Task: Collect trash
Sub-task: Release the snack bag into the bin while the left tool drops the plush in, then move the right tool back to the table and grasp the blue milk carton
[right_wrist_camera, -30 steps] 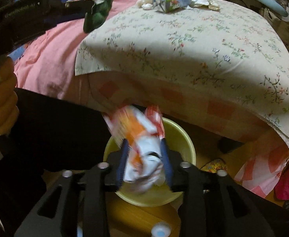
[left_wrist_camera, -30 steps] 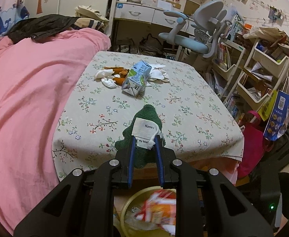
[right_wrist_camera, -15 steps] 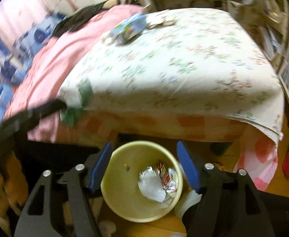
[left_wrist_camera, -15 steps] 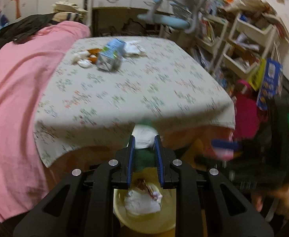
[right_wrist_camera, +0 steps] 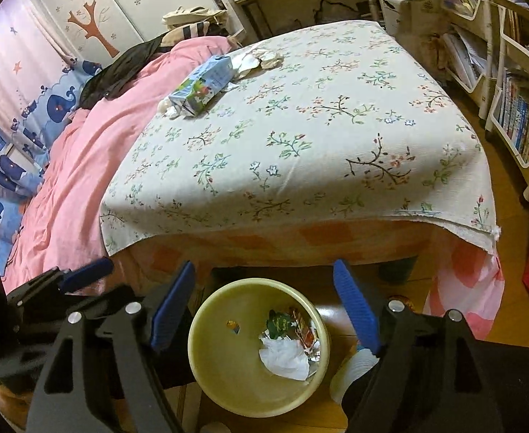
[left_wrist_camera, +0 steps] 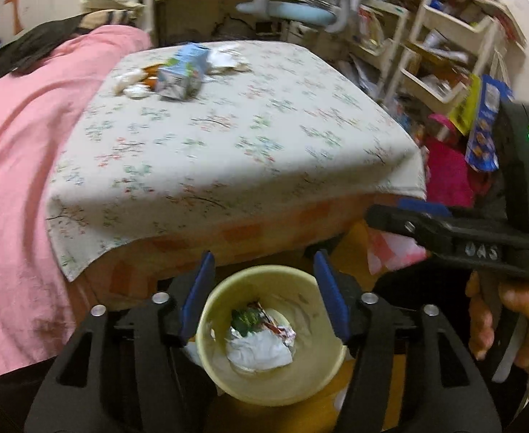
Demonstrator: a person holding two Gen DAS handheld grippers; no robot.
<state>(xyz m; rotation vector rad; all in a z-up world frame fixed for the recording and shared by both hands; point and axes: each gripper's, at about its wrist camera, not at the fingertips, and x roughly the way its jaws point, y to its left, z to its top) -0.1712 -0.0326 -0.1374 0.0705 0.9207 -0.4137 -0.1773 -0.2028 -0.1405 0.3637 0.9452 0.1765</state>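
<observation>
Covering the table, a floral cloth (right_wrist_camera: 300,137) carries the uncollected milk carton (right_wrist_camera: 203,86) and crumpled tissues (right_wrist_camera: 260,59) at its far end. Below the near edge, both grippers hang spread and empty over the yellow bin (right_wrist_camera: 228,397): left gripper (left_wrist_camera: 264,292), right gripper (right_wrist_camera: 264,310). Inside lie white paper (right_wrist_camera: 282,357), a wrapper (right_wrist_camera: 302,328) and a green scrap (right_wrist_camera: 278,323).

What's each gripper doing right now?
Left gripper: open, empty, above the yellow bin.
Right gripper: open, empty, above the same bin.

Left hand-held gripper (left_wrist_camera: 264,294) and right hand-held gripper (right_wrist_camera: 264,310) both gape, empty.
</observation>
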